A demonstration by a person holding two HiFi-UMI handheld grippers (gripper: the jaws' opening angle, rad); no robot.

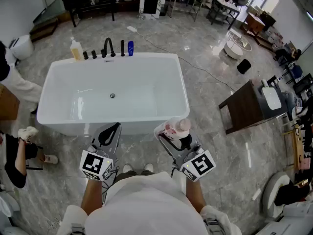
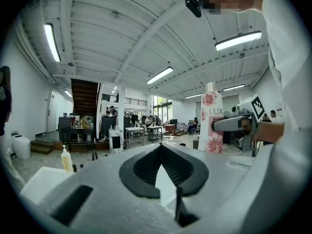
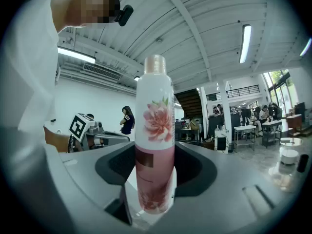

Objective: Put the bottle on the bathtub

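A pink and white bottle (image 3: 155,145) with a flower print and a clear cap stands upright between the jaws of my right gripper (image 1: 172,132), which is shut on its lower part. In the head view the bottle (image 1: 177,127) is just off the near right corner of the white bathtub (image 1: 161,116). The left gripper view shows the same bottle (image 2: 213,118) to the right. My left gripper (image 1: 110,132) is by the tub's near wall; its jaws are together with nothing between them.
A black faucet (image 1: 108,47), a yellow soap dispenser (image 1: 76,50), a blue bottle (image 1: 130,48) and small dark bottles stand on the tub's far rim. A dark wooden cabinet (image 1: 249,104) is to the right. A person's leg (image 1: 19,88) is at the left.
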